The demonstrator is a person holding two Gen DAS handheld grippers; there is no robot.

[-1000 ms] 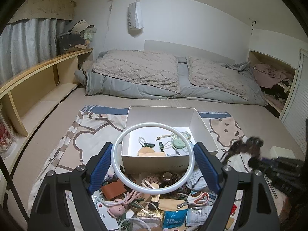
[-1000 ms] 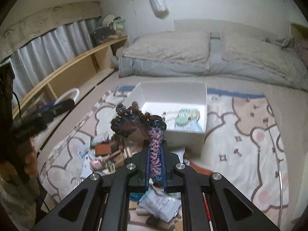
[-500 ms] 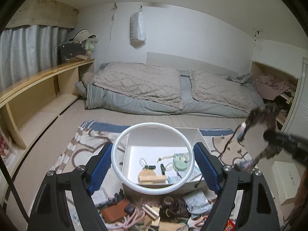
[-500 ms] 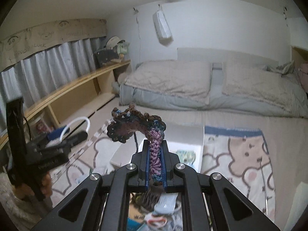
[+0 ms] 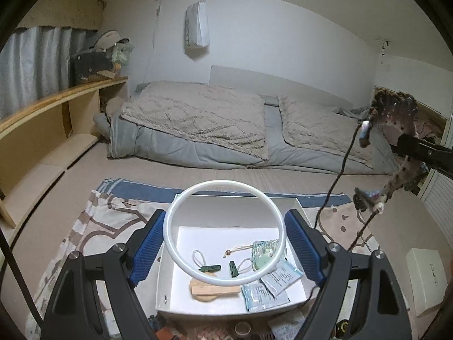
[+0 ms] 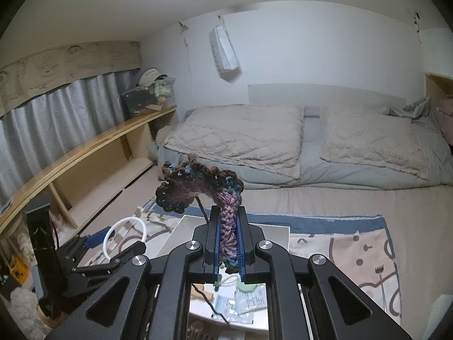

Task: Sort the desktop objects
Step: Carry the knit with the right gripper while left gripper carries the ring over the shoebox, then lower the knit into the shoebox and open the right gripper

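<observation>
A thin white plastic ring stands upright, squeezed at its sides between two blue pads, right above an open white cardboard box. A knitted brown, purple and blue yarn piece sticks up from two other pads, its curly top flopped left, dark strings hanging down.
</observation>
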